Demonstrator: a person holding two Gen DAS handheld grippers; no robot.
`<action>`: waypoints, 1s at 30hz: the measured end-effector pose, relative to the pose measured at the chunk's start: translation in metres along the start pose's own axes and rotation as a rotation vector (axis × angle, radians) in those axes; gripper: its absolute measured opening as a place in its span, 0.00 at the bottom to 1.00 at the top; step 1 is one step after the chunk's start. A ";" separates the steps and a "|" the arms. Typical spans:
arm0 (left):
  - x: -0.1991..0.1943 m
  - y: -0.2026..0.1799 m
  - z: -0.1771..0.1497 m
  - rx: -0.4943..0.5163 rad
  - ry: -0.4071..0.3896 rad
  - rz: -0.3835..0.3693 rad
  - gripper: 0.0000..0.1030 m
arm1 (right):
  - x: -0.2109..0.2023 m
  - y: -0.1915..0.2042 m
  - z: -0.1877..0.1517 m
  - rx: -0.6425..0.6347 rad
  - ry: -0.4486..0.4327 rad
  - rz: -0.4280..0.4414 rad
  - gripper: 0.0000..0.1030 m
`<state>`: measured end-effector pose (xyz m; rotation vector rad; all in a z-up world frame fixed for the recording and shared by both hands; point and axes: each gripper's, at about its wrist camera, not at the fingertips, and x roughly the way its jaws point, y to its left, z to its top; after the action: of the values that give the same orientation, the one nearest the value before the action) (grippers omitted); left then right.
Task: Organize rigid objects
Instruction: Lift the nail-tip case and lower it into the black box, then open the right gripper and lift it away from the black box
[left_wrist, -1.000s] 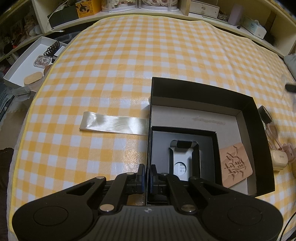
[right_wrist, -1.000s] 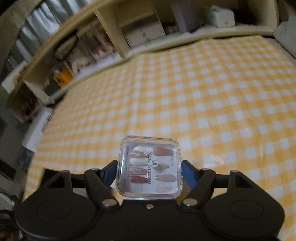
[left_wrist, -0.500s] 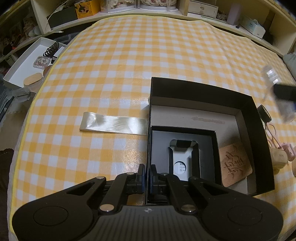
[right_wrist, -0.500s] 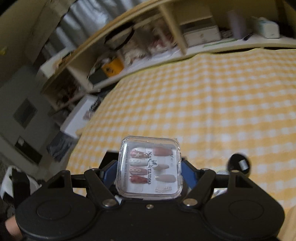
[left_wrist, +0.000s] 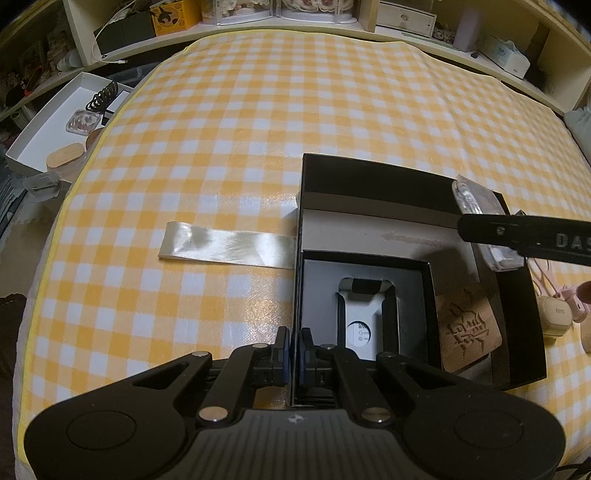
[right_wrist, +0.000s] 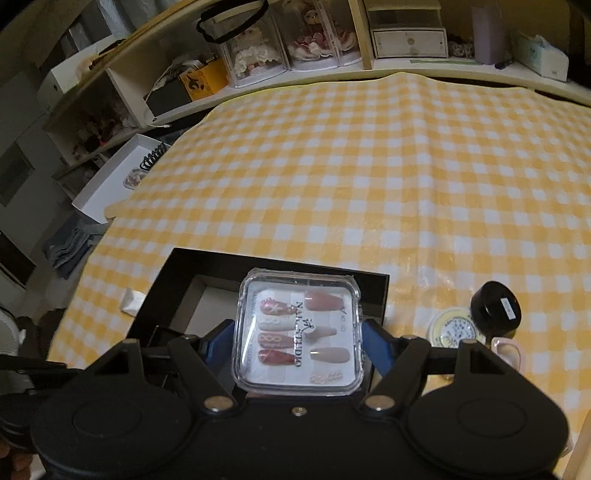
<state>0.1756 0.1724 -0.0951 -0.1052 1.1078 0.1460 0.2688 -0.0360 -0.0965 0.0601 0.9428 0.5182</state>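
Right gripper (right_wrist: 299, 332), clamped on the clear nail case (right_wrist: 298, 330), hovers over the black box (left_wrist: 517, 332) steadied at its wall by the closed left gripper (left_wrist: 293, 350); lowering and release presumably follow.

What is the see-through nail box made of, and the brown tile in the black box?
The nail case looks like hard, glossy clear plastic: you see the nails through it and its edges glint. The brown tile looks like matte wood or cork, with dark engraved lines.

The right gripper (right_wrist: 299, 332) clamps a clear case of false nails (right_wrist: 298, 332) above the open black box (right_wrist: 177, 291). A black jar (right_wrist: 495, 305) and a yellow tin (right_wrist: 455, 326) sit on the checked cloth (right_wrist: 369, 166) beside it.
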 end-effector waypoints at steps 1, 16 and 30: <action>0.000 0.000 0.000 0.001 0.000 0.000 0.04 | 0.002 0.002 0.000 -0.005 -0.002 -0.010 0.73; 0.000 0.000 0.000 0.001 0.000 0.001 0.04 | 0.005 0.010 -0.001 -0.020 0.017 -0.031 0.79; 0.000 0.000 0.000 0.000 0.000 0.000 0.05 | -0.008 0.003 -0.003 0.001 0.135 0.104 0.17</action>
<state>0.1757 0.1722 -0.0951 -0.1050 1.1079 0.1455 0.2621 -0.0376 -0.0915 0.0762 1.0762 0.6240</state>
